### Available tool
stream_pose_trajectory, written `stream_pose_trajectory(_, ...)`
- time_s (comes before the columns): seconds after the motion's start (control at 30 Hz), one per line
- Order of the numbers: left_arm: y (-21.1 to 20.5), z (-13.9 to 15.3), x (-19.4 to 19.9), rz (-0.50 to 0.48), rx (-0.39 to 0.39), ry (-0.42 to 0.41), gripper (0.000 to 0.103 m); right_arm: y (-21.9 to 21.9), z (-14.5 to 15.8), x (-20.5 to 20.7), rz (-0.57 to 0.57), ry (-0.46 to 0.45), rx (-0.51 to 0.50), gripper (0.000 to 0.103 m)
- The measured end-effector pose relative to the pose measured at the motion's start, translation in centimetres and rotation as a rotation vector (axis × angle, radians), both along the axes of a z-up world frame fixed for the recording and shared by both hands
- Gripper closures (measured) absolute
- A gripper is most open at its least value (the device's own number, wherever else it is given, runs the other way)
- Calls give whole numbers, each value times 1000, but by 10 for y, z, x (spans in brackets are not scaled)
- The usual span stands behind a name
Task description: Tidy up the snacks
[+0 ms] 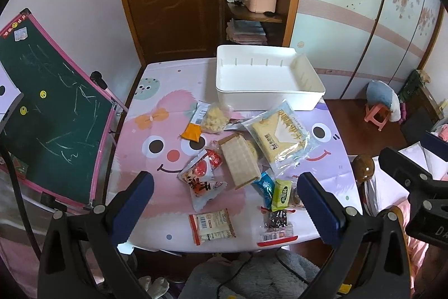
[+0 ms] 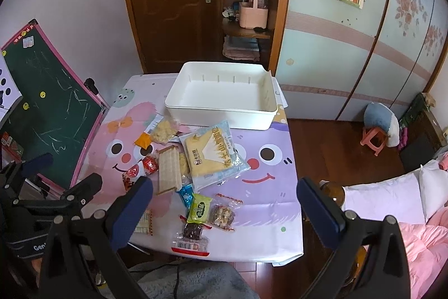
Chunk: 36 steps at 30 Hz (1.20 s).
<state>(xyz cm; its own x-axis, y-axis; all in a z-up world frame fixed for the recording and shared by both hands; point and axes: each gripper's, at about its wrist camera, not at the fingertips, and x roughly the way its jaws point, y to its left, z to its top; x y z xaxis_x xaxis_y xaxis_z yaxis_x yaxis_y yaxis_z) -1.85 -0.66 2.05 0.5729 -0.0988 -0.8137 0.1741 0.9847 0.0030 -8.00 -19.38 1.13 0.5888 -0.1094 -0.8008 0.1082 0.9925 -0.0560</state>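
Observation:
A white bin [image 1: 268,77] [image 2: 221,94] stands empty at the table's far side. Several snack packets lie in front of it: a large pale blue bread bag [image 1: 280,139] [image 2: 212,156], a wafer pack [image 1: 239,159] [image 2: 168,168], a red and white packet [image 1: 201,181], a green packet [image 1: 280,194] [image 2: 199,208], a dark date packet [image 1: 275,220] [image 2: 192,233] and a flat biscuit packet [image 1: 212,224]. My left gripper [image 1: 224,203] hangs open above the near edge. My right gripper [image 2: 224,212] is open too, over the table's near right part. Neither holds anything.
The table wears a pink and purple cartoon cloth [image 1: 168,153] [image 2: 268,159]. A green chalkboard easel [image 1: 50,108] [image 2: 53,114] leans at the left. A bed with pink bedding [image 2: 406,215] lies right, with a pink stool [image 2: 373,140] on the wooden floor. Door and shelves stand behind.

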Motion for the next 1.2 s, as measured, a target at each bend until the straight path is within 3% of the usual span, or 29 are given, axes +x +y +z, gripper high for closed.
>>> stream_pose_trajectory(1.2, 8, -1, -4, 12, 4, -8, 1, -2, 11, -3, 7, -38, 21, 0)
